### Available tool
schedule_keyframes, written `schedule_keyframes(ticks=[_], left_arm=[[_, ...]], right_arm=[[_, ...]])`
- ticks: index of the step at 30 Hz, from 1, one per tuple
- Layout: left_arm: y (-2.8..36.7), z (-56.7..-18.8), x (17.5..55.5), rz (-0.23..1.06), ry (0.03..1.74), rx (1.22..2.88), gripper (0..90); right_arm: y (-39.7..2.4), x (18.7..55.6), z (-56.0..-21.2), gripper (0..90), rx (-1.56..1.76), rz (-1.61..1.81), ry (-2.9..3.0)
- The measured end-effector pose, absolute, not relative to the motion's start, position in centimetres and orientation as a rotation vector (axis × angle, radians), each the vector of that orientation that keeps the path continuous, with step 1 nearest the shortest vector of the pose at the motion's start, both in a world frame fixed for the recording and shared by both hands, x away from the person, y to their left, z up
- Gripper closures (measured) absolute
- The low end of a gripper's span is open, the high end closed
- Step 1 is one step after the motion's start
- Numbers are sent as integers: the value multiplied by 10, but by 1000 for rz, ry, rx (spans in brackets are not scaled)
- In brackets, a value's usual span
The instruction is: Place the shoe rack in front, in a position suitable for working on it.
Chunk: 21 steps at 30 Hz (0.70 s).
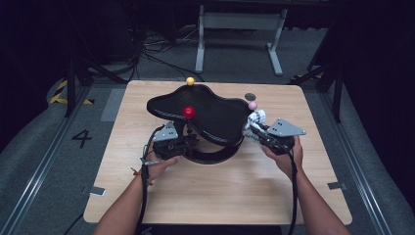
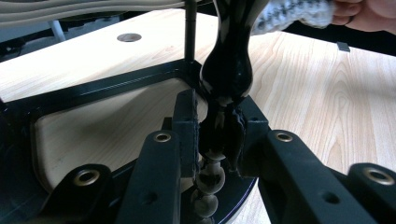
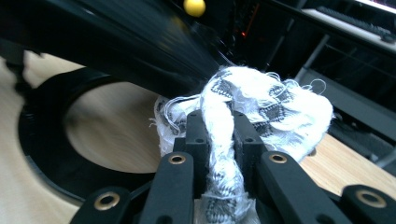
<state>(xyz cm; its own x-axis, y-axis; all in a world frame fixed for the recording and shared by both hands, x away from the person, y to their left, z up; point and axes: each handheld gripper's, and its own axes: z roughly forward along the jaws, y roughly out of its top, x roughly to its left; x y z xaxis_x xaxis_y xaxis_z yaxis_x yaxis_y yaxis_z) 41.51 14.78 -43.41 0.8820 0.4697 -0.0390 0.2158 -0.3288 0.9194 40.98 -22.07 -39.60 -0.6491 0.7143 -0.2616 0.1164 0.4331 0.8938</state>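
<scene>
a person at a pale wooden table (image 1: 220,196) works two hand-held tongs around a glossy black wavy-edged plastic tray (image 1: 215,115) raised on a stand above a black ring-shaped base (image 1: 215,155).

the left gripper (image 1: 188,139) is clamped tight on the stand's glossy black turned post (image 2: 226,74), just above a string of small black beads; its jaws pinch the narrow waist of the post, seemingly to steady the stand. a red ball knob (image 1: 188,112) sits just beyond this gripper, above the tray's near edge.

the right gripper (image 1: 254,128) holds a crumpled white cloth with dark woven pattern (image 3: 261,107), its jaws closed narrowly on a twisted fold, the rest bunching out past the tips. the cloth presses against the tray's right edge, directly ahead of the jaws, apparently to wipe the rim or underside while the other hand braces.

a pink ball knob (image 1: 252,105) stands just beyond the cloth, and a yellow ball knob (image 1: 190,81) sits at the tray's far edge, well past both grippers.
</scene>
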Motion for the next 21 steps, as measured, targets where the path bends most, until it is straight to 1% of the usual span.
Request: schedule_keyframes(ticks=[13, 16, 21], left_arm=[[147, -434, 415, 285, 506, 1918, 750], [147, -434, 415, 286, 507, 1917, 750], [147, -434, 415, 291, 508, 1916, 750]], right_arm=[[-230, 447, -417, 802, 867, 1102, 2050], [-232, 447, -420, 802, 887, 1123, 2049], [-227, 438, -422, 801, 825, 1116, 2090]])
